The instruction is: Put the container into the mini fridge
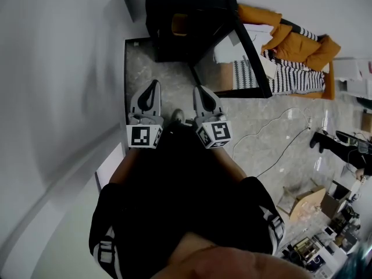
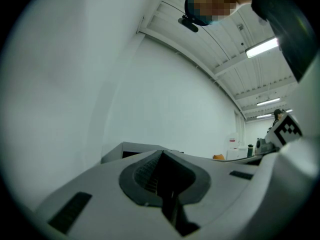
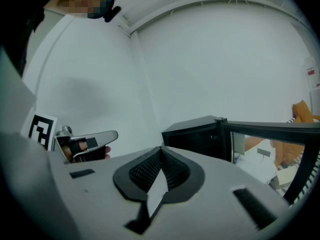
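Note:
The black mini fridge (image 1: 186, 10) stands on the marble floor ahead of me, its glass door (image 1: 247, 57) swung open to the right. A yellowish thing (image 1: 179, 23) shows inside; I cannot tell whether it is the container. My left gripper (image 1: 153, 83) and right gripper (image 1: 199, 88) are held side by side close to my body, pointing at the fridge, both shut with nothing in them. In the left gripper view the left gripper (image 2: 161, 152) shows shut jaws under wall and ceiling. The right gripper (image 3: 161, 148) is likewise shut, with the fridge (image 3: 200, 134) beyond it.
A white wall (image 1: 58, 97) runs along the left. An orange jacket (image 1: 296, 39) lies on striped fabric to the right of the door. Cables (image 1: 279, 138) cross the floor, and a cardboard box (image 1: 305, 202) with clutter sits at the lower right.

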Available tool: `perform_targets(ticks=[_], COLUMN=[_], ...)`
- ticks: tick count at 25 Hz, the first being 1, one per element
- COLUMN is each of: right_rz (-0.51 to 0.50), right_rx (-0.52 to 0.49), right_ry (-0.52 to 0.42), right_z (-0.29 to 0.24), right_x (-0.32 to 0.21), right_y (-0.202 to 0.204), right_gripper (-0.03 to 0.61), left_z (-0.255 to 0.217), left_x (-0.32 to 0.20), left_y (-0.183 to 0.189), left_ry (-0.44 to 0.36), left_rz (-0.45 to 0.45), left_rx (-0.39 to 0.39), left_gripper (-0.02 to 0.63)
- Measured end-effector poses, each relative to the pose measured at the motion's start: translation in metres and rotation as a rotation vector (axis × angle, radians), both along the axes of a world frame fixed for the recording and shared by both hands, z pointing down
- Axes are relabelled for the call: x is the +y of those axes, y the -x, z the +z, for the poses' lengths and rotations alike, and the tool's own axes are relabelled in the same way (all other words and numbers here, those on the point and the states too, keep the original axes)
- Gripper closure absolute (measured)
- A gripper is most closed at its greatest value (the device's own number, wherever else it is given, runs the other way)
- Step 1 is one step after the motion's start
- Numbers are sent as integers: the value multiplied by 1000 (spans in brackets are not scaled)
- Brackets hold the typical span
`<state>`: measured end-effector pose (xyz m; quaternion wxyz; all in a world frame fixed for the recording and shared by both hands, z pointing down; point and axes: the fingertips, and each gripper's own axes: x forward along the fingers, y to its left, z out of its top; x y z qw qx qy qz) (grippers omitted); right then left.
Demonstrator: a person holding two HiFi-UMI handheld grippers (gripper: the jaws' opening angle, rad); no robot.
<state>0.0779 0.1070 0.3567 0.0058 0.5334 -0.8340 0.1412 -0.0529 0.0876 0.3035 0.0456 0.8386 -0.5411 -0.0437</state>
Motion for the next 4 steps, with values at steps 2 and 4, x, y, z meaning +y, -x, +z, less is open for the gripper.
perform_targets(ticks=[2, 4], right_rz=[-1, -2], right_rx=[2, 2], right_ry=[0, 0], right_z=[0, 0], right_x=[2, 3], right_y=[-1, -1], right_gripper=[577, 577], left_z=[0, 0], left_x=[2, 3], left_y=[-1, -2], left_ry=[1, 2], left_rz=[2, 2], left_rx=[1, 1], left_gripper=[609, 609])
